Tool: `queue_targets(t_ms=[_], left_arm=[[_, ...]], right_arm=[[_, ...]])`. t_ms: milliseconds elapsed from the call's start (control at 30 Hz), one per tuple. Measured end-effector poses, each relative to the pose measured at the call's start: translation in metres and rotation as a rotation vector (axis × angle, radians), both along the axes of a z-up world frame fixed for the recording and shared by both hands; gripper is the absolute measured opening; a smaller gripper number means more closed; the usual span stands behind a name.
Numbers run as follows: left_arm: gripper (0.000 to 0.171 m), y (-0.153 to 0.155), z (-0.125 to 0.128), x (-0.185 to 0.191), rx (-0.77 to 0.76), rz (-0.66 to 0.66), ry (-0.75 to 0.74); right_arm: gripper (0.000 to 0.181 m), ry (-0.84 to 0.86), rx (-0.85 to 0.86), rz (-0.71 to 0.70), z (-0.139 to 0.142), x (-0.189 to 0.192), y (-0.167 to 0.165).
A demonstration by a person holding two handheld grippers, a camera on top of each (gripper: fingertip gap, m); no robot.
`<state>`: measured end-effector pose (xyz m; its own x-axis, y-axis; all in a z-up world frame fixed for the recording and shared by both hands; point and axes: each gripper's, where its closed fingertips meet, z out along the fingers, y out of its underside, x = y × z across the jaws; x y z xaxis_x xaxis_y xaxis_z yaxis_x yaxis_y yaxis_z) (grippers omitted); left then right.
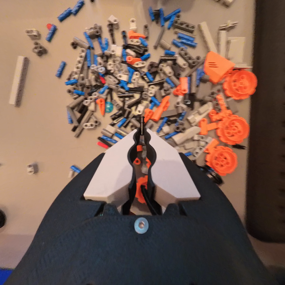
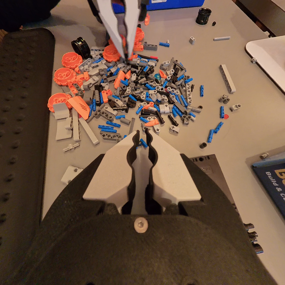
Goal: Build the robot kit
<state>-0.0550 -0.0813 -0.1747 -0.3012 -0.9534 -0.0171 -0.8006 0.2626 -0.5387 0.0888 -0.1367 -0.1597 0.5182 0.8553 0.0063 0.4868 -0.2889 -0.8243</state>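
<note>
Fingers of my left gripper (image 1: 142, 134) pinch a black pin (image 1: 141, 125) above the brick pile (image 2: 138, 92) mid-desk; my right gripper (image 2: 142, 133) hangs slightly parted, empty.

Glossy plastic bricks (image 2: 138, 92), matt grey table (image 2: 231, 138), dimpled black foam mat (image 2: 23, 108)

Lettering shows in only three places, all in the right wrist view. A blue booklet (image 2: 273, 183) at the right edge of the table (image 2: 200, 50) carries large gold letters, cut off by the picture's edge, and a line of smaller white letters beside them. A blue box (image 2: 174, 5) at the table's far edge bears a white label with small dark print, mostly out of frame. A dark grey flat plate (image 2: 208, 168), lying just beside the right gripper (image 2: 141, 131), has faint raised letters too dim to make out. The left wrist view shows no writing.
</note>
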Motion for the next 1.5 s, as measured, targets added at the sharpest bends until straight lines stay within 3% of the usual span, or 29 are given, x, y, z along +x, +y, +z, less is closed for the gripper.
queue_targets(t_ms=[67,200,300,433,567,1167,1367,1500], left_arm=[[0.002,-0.025,0.002,-0.011,-0.104,-0.084,0.042],[0.009,-0.028,-0.007,-0.011,-0.091,-0.099,0.069],[0.016,-0.016,-0.007,-0.009,-0.069,-0.06,0.051],[0.015,0.002,0.006,-0.002,-0.021,0.004,-0.021],[0.015,0.013,0.002,0.008,0.055,0.034,-0.043],[0.002,0.011,-0.014,0.007,0.063,-0.008,-0.009],[0.0,0.019,-0.005,0.011,0.065,0.033,-0.051],[0.009,0.036,0.004,0.031,0.096,0.1,-0.115]], right_arm=[[0.007,0.001,-0.002,0.005,0.0,-0.001,-0.001],[0.007,-0.007,-0.007,0.015,-0.002,-0.002,-0.002],[0.006,0.0,0.003,0.014,0.001,-0.002,-0.002],[0.006,0.0,0.007,0.016,0.002,-0.003,-0.003],[0.007,-0.005,0.002,0.021,0.001,-0.004,-0.003],[0.006,-0.005,0.011,0.023,0.003,-0.004,-0.005],[0.006,-0.001,0.014,0.023,0.004,-0.004,-0.004],[0.007,-0.001,0.01,0.023,0.003,-0.004,-0.004]])
